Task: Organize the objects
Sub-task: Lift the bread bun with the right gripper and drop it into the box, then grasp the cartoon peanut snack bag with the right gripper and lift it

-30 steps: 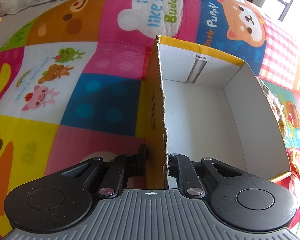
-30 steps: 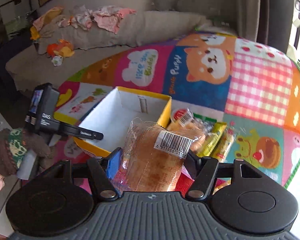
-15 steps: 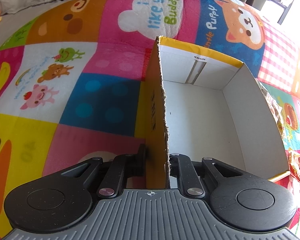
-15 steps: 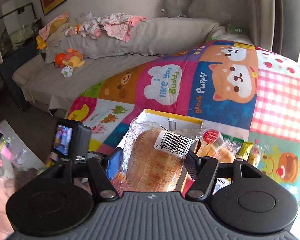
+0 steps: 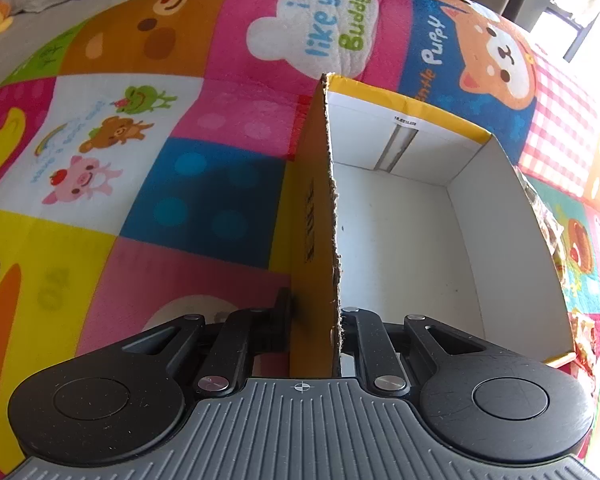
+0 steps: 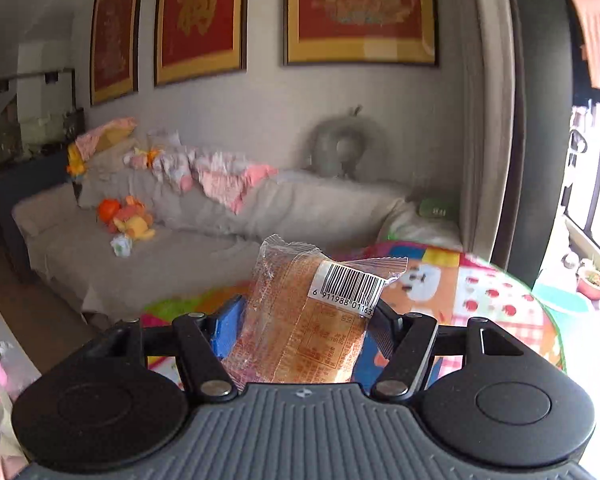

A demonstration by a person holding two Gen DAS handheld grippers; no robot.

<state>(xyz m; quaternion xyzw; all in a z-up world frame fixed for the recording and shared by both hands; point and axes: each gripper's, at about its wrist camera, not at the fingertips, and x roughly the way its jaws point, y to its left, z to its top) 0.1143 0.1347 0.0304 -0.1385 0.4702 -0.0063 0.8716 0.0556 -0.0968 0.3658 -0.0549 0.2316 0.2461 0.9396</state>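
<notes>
- Left gripper: fingers clamped on the near side wall of the cardboard box. One finger is seen outside the wall, the other inside; the wall edge runs straight out between them.
- Box: yellow outside, white inside, open at the top, nothing seen in it. It extends ahead and to the right of the left fingers and rests on the play mat.
- A torn, fuzzy edge is seen along the gripped wall, just above the inner finger.
- Snack packets are glimpsed past the far right wall of the box, well to the right of the left fingers; detail cannot be told.
- Right gripper: fingers set partly apart and pressed on a clear-wrapped bread packet from both sides. A blue pad is seen on the left finger against the wrapper.
- Packet: held upright between the right fingers, sealed top end projecting above and beyond the fingertips, barcode label on the upper right face.
- Beyond the right fingers: a grey sofa with clothes and a plush toy, three red framed pictures on the wall. The mat edge is seen low, behind and to the right of the packet.
</notes>
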